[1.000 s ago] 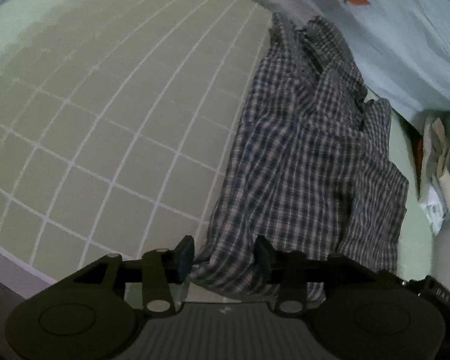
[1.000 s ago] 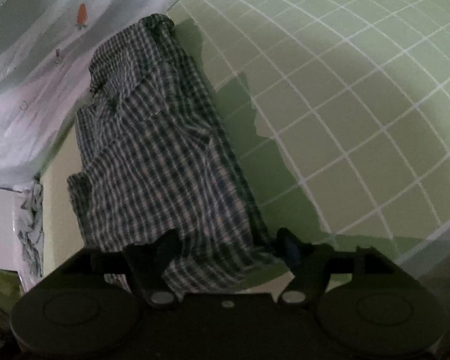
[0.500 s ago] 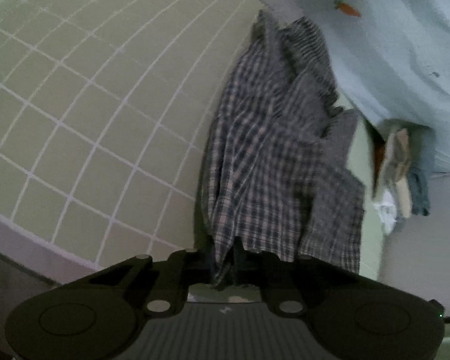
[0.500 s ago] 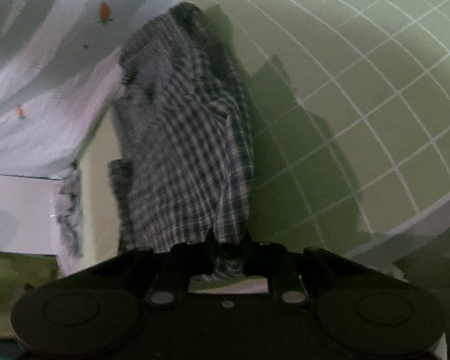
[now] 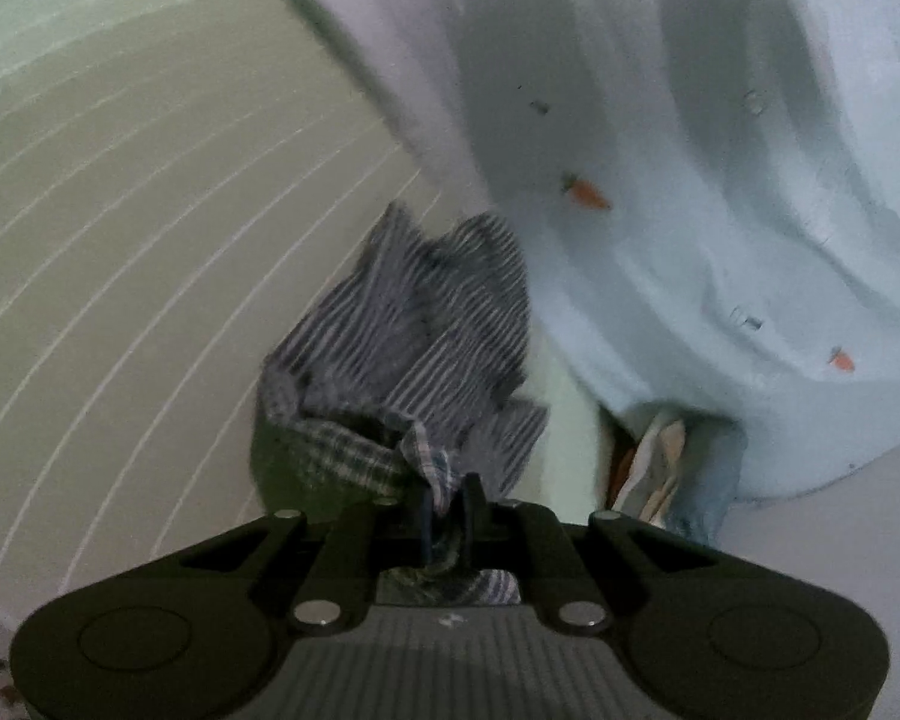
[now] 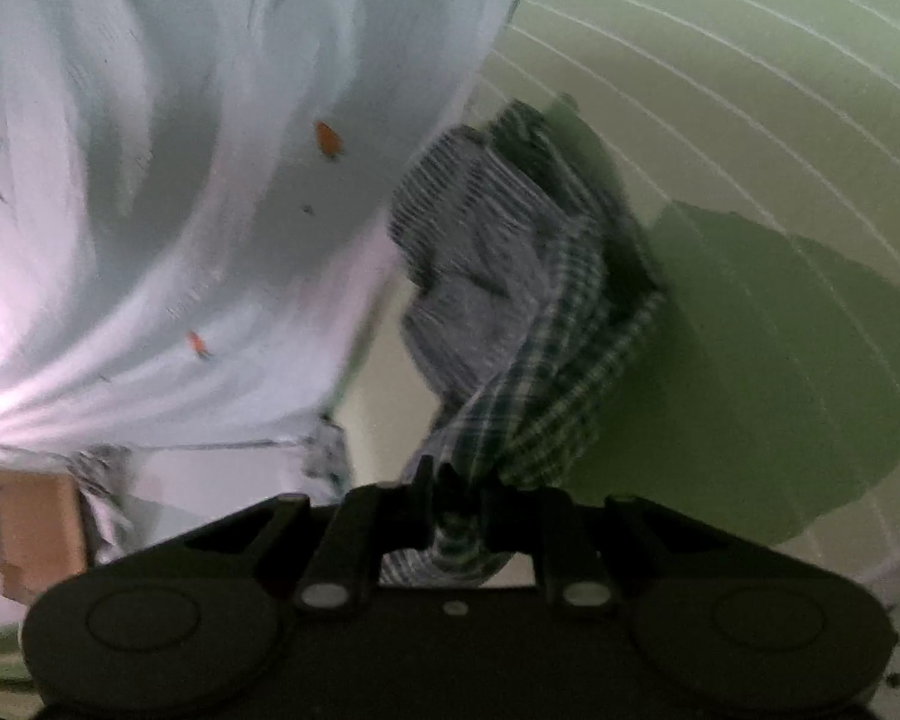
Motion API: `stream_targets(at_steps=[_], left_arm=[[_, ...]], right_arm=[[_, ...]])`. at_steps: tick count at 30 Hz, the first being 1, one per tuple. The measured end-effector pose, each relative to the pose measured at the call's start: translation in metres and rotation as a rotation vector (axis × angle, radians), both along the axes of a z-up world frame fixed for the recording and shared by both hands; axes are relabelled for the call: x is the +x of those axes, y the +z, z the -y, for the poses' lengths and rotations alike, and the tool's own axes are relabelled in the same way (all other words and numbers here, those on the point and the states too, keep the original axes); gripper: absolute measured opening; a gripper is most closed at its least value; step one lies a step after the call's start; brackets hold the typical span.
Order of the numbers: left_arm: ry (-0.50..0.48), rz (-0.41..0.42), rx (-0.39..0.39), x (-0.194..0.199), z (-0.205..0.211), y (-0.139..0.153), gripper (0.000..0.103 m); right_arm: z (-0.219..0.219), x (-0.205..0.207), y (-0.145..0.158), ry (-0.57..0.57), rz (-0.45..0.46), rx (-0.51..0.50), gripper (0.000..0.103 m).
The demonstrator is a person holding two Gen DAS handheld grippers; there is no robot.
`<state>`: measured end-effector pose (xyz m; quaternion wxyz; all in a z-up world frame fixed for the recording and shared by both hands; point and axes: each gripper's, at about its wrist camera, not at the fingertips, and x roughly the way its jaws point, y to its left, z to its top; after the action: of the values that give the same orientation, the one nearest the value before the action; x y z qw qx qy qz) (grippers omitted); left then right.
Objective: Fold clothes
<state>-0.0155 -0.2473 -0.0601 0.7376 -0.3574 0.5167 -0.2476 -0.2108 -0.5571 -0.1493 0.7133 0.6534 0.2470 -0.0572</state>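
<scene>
Plaid garment (image 5: 426, 348) is pinched thinly by left hand-held gripper (image 5: 447, 504) and right hand-held gripper (image 6: 459, 501); it may slip, bunching toward 12 o'clock on green gridded mat (image 5: 150, 270).

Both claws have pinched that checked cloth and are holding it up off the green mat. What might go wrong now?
Each pinch looks small: the left gripper and right gripper each hold only a bunched bit of the checked cloth, so an edge could slip out. The far end trails close to the pale blue sheet with carrots and might drag or catch on it. The bunching could leave the fold crooked on the green mat.
</scene>
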Motion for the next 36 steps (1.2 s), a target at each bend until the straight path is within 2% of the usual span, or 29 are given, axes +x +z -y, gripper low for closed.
stream_targets(at_steps=[6,12,15,20,26,29,30,31,32,34,35,36], left_arm=[[0.014,0.071,0.015,0.031,0.026,0.019,0.009],[0.033,0.087,0.004,0.07,0.045,0.023,0.009],[0.037,0.093,0.001,0.09,0.056,0.023,0.009],[0.032,0.095,0.003,0.131,0.078,0.018,0.009],[0.018,0.121,0.031,0.197,0.112,0.006,0.008],[0.019,0.146,0.086,0.233,0.13,0.001,0.008],[0.024,0.155,0.12,0.239,0.134,-0.001,0.009],[0.028,0.163,0.154,0.245,0.137,-0.002,0.017],[0.033,0.172,0.188,0.252,0.141,-0.004,0.024],[0.04,0.185,0.243,0.258,0.143,-0.009,0.054],[0.041,0.184,0.263,0.256,0.141,-0.013,0.059],[0.042,0.182,0.283,0.253,0.14,-0.017,0.065]], right_arm=[[0.028,0.028,0.011,-0.037,0.05,0.026,0.013],[0.058,0.062,0.021,-0.053,0.077,0.034,0.013],[0.075,0.08,0.015,-0.073,0.074,0.093,0.013],[0.102,0.114,0.006,-0.103,0.071,0.137,0.013],[0.143,0.176,-0.011,-0.137,0.018,0.124,0.014],[0.165,0.212,-0.018,-0.129,-0.011,0.076,0.021],[0.17,0.221,-0.019,-0.138,-0.022,0.055,0.03],[0.175,0.229,-0.021,-0.148,-0.033,0.034,0.042],[0.18,0.237,-0.022,-0.158,-0.044,0.013,0.047],[0.183,0.243,-0.019,-0.154,-0.062,-0.057,0.052],[0.184,0.245,-0.018,-0.152,-0.07,-0.094,0.054],[0.182,0.243,-0.016,-0.142,-0.091,-0.15,0.063]])
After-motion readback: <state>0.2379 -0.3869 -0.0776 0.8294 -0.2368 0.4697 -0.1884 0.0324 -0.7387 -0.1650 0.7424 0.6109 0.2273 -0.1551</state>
